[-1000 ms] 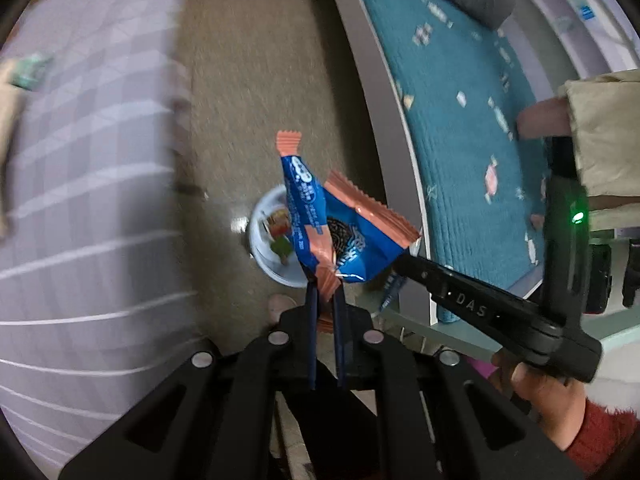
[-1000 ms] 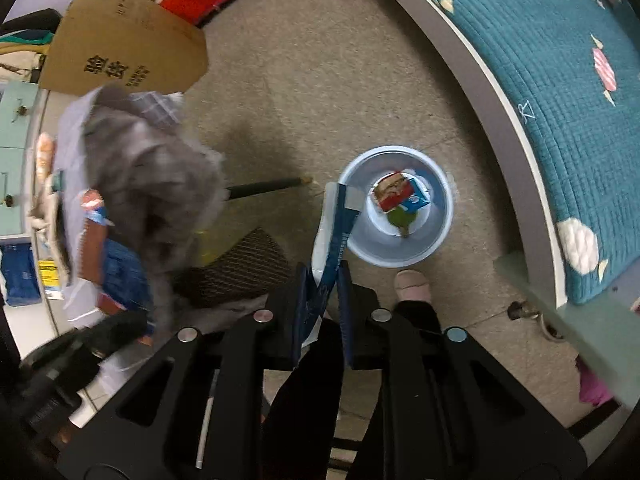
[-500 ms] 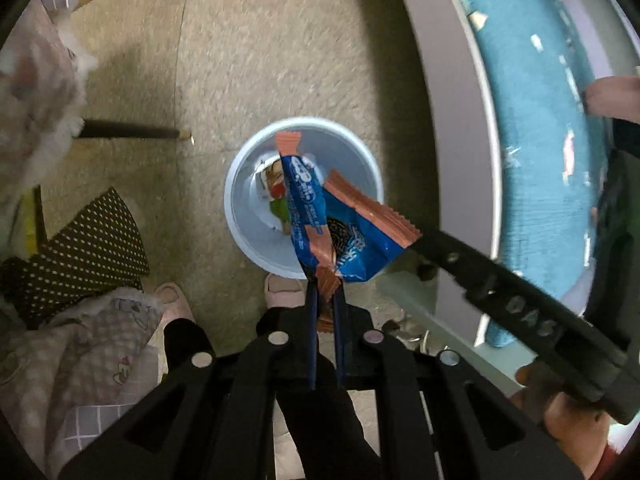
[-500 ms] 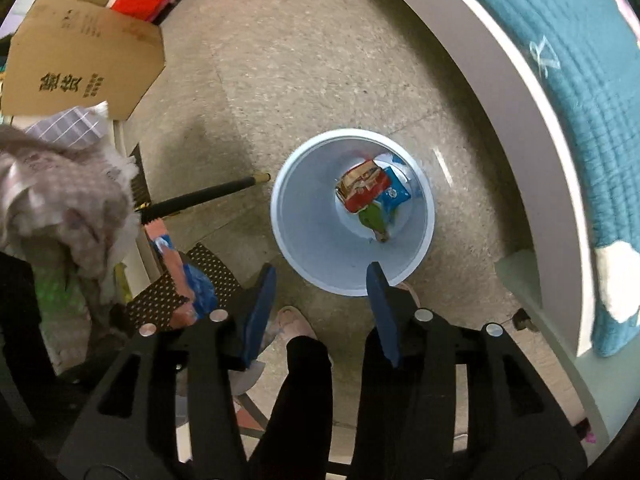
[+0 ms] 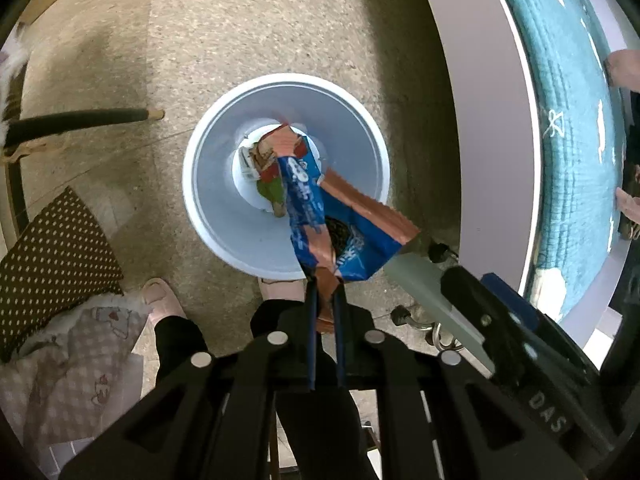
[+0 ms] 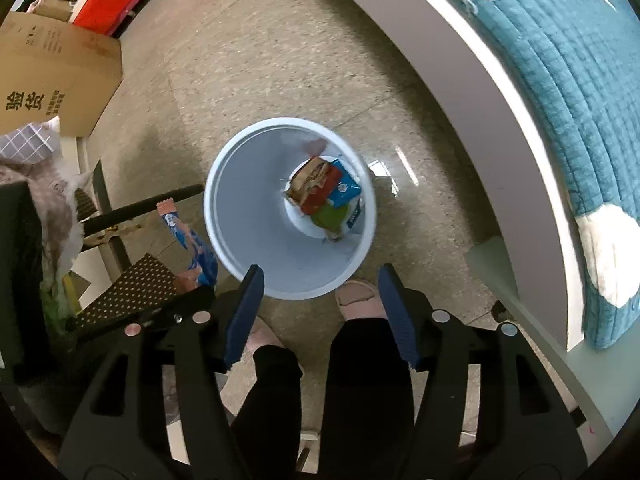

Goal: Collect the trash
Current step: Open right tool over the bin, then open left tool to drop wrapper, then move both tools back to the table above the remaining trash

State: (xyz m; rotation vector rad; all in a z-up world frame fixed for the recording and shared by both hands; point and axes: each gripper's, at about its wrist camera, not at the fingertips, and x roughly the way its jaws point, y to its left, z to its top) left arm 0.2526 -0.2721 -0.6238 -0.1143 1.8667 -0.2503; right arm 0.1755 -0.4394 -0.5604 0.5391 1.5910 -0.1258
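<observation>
Left wrist view: the left gripper [image 5: 324, 300] is clenched on the lower end of a blue and orange snack wrapper [image 5: 320, 208], which is held above the near rim of a pale blue trash bin [image 5: 208, 208]. In the right wrist view, the right gripper [image 6: 320, 300] is seen released, its fingers spread wide and nothing held between them, over the near rim of the same bin. Several wrappers [image 6: 324, 188] are seen at the bottom of the bin. The bin is placed on a speckled floor [image 6: 280, 60], near a white bed frame [image 6: 460, 60].
</observation>
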